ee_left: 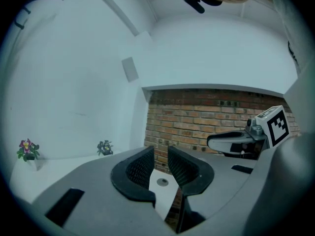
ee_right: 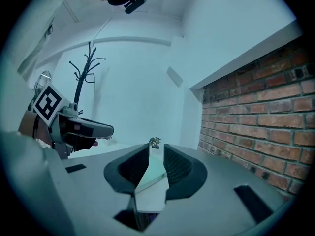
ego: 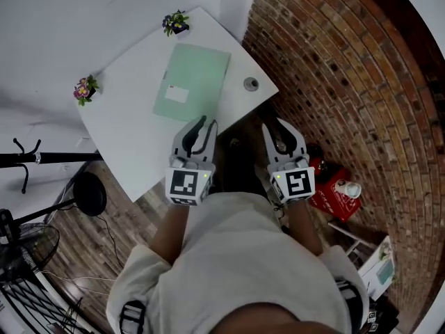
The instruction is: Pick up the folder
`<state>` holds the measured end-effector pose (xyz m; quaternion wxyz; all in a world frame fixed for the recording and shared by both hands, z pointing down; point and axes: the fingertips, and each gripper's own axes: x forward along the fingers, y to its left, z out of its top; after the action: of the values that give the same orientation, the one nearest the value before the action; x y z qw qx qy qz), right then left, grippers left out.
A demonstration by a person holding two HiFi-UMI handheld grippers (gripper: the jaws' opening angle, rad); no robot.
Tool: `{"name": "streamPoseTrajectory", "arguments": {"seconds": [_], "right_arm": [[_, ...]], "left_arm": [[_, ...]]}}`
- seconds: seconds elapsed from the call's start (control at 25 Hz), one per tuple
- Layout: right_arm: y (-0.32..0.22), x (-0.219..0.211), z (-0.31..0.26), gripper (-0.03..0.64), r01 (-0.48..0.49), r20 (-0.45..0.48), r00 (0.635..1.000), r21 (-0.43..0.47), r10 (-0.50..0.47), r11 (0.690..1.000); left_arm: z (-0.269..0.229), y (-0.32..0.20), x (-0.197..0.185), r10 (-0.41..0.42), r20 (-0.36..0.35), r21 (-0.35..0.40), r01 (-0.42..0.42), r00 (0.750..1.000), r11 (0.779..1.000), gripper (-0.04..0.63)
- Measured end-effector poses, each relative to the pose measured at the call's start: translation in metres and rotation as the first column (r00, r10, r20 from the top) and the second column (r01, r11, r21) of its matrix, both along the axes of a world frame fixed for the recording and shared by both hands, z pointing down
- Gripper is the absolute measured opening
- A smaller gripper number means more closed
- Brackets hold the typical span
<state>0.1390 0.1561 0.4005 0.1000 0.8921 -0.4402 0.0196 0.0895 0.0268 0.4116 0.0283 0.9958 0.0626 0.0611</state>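
Shirt front and both forearms fill the bottom of the head view, each hand holding a gripper pointed fwd, side by side. Left gripper (ego: pixel 201 127) hangs over the near edge of the white surface (ego: pixel 132 138); right gripper (ego: pixel 279 127) is just off that edge, over the brick floor. Both sets of jaws stand a narrow gap apart w/ nothing between them. The green folder (ego: pixel 195 82) lies flat mid-surface, ahead of the left gripper, not yet gripped. This is prob. a two-handed approach to its near edge. White label (ego: pixel 176 94) on it: no text legible. Cube markers are patterns only, no words
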Motion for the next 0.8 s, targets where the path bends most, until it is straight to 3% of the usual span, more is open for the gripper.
{"name": "streamPoseTrajectory", "arguments": {"seconds": [0.24, 0.8], "right_arm": [[-0.031, 0.056, 0.005, 0.091, 0.109, 0.018, 0.994, 0.002, -0.109, 0.994], [-0.102, 0.178, 0.048, 0.094, 0.331, 0.112, 0.938, -0.021, -0.327, 0.943]], "left_arm": [[0.004, -0.022, 0.044, -0.085, 0.008, 0.010, 0.085, 0.996, 0.996, 0.089], [0.044, -0.069, 0.130, -0.266, 0.133, -0.020, 0.271, 0.955, 0.962, 0.089]]}}
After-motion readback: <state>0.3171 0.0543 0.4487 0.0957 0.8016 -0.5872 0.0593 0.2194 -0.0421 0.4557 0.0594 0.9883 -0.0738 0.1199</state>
